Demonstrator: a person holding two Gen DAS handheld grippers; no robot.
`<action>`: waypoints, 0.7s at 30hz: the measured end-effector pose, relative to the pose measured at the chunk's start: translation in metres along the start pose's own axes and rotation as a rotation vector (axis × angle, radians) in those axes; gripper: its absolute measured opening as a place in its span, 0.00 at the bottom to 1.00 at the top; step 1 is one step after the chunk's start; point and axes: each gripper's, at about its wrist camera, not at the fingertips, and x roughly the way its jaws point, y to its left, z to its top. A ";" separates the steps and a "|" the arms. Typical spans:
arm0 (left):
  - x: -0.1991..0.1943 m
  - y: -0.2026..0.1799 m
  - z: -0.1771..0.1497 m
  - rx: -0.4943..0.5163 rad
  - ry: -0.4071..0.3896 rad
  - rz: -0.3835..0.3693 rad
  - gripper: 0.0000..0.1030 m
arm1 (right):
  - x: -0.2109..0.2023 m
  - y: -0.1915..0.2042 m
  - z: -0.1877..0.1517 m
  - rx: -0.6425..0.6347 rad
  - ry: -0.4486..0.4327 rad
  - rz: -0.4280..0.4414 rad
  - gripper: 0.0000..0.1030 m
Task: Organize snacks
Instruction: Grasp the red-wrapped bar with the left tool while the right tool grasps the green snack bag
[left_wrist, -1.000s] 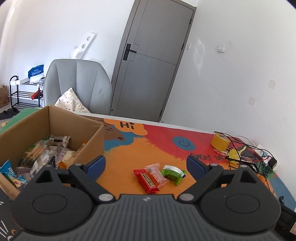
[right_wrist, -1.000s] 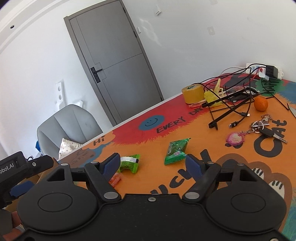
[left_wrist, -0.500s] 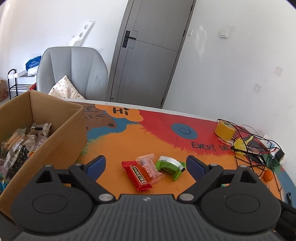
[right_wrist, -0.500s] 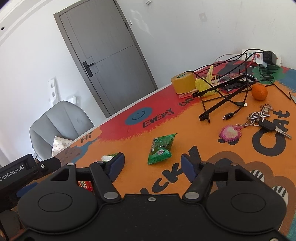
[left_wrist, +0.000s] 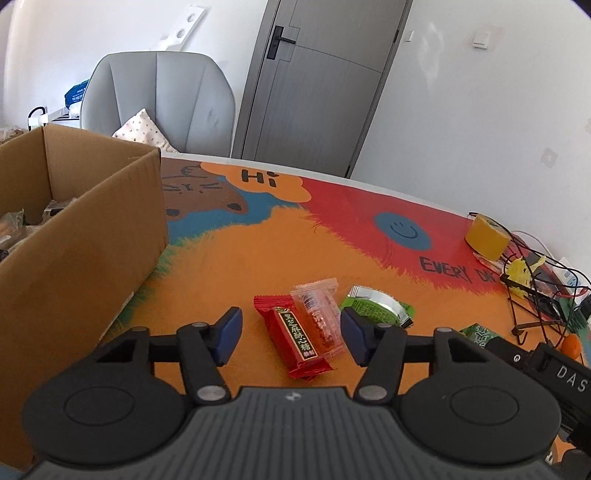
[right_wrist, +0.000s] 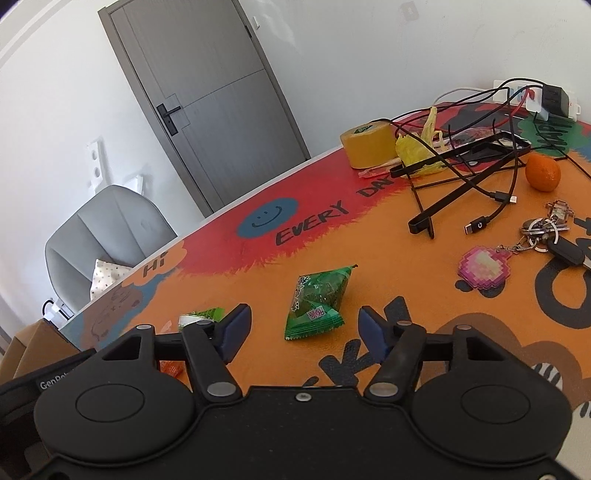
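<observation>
— What's over on the left of the left wrist view?

— A cardboard box with wrapped snacks inside, standing on the colourful bench. Right of it, low in the frame, the left gripper hangs with its jaws closing; the red snack bar and the clear pink candy packet lie between them, not yet pressed.

— And further right?

— A green-wrapped snack with a silver band sits just beside the candy packet.

— The other view?

— At lower centre the right gripper has its jaws closing too, with a green pyramid snack packet between them, untouched. To the right lie a pink pixel keychain and keys, with a mandarin, tangled cables and a yellow tape roll above.
</observation>
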 end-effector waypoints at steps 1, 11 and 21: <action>0.004 0.001 -0.001 -0.001 0.005 0.006 0.52 | 0.003 0.000 0.001 -0.002 0.004 -0.002 0.62; 0.024 0.000 -0.004 0.033 0.016 0.036 0.38 | 0.029 0.007 0.007 -0.035 0.032 -0.031 0.60; 0.017 0.007 -0.002 0.010 0.031 -0.020 0.19 | 0.033 0.011 0.002 -0.059 0.052 -0.050 0.29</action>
